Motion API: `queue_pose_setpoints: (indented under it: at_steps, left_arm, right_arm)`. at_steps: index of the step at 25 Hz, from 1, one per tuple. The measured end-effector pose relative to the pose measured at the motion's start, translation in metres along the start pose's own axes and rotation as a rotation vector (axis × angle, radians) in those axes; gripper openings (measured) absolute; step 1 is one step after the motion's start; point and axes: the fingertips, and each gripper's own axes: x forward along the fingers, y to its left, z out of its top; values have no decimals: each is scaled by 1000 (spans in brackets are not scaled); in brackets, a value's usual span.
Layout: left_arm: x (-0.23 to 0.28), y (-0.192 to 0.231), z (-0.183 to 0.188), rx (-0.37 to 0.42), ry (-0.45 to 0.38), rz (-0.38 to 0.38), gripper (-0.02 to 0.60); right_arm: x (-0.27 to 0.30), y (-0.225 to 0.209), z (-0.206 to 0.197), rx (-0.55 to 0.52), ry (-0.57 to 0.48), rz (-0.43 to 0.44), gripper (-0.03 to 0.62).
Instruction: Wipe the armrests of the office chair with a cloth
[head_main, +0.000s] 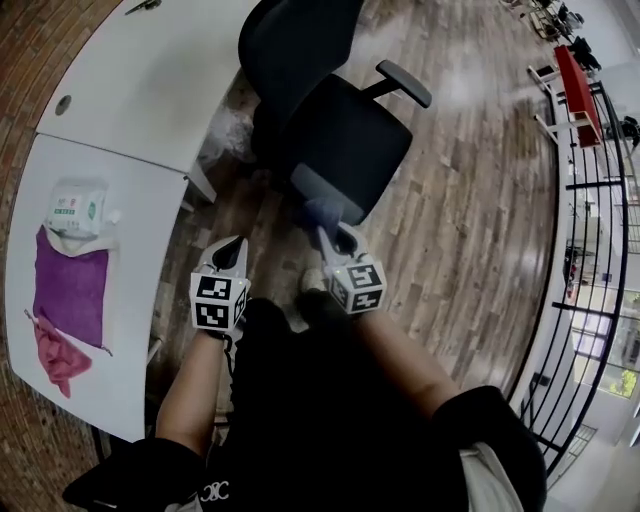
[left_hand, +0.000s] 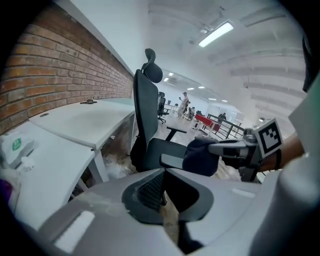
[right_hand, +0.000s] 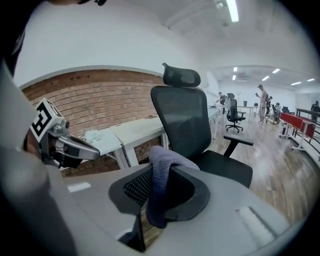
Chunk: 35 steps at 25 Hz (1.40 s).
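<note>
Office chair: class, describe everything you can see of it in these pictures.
The office chair is black, with a padded seat, a tall mesh-looking backrest and a separate headrest. It stands upright on the wooden floor beside the white desk. The far armrest is bare; the cloth held in the right gripper appears to touch the front end of the near armrest.

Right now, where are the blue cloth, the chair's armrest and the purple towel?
blue cloth (right_hand: 159, 190), right gripper view, the fold between the jaws
armrest (head_main: 405, 83), head view, the pad's middle
purple towel (head_main: 72, 285), head view, its middle
</note>
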Motion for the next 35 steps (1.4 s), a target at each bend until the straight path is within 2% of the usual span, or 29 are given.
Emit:
queue_pose_setpoints:
  at_steps: [3,7,9,14,17,21,27,31,35]
  left_arm:
    - [-2,-11,17,20,-22,3,6]
    - [-2,-34,38,-17,-79,9,6]
    - [8,-55,46,-4,-83,7,6]
    - [50,-142,72,52,-104,-40,6]
    - [79,-203,79,89,-103,-83,6]
    - [119,-271,89,117,-106,-120,6]
    - [162,-344,110,142,-108,-145,6]
    - [183,-382,119,171,-91,-184,6]
    - [215,-399,120,190,-41,-190,6]
  right_arm:
    - [-15,-8,13,11,-34,2,71]
    - [-37,-31,20,-16,-59,24,71]
    - [-51,-48,26,-42,-87,32,71]
    - [-91,-121,34,-24,-140,28,71]
    - [-121,-165,32,-50,-156,36,71]
    - [-162,-224,14,-74,-141,52,71]
    - [-221,-303,-19,-17,-116,11,71]
    - [-234,-333,-21,-9,-104,18,71]
    - [-229,-345,-17,-31,-81,84,71]
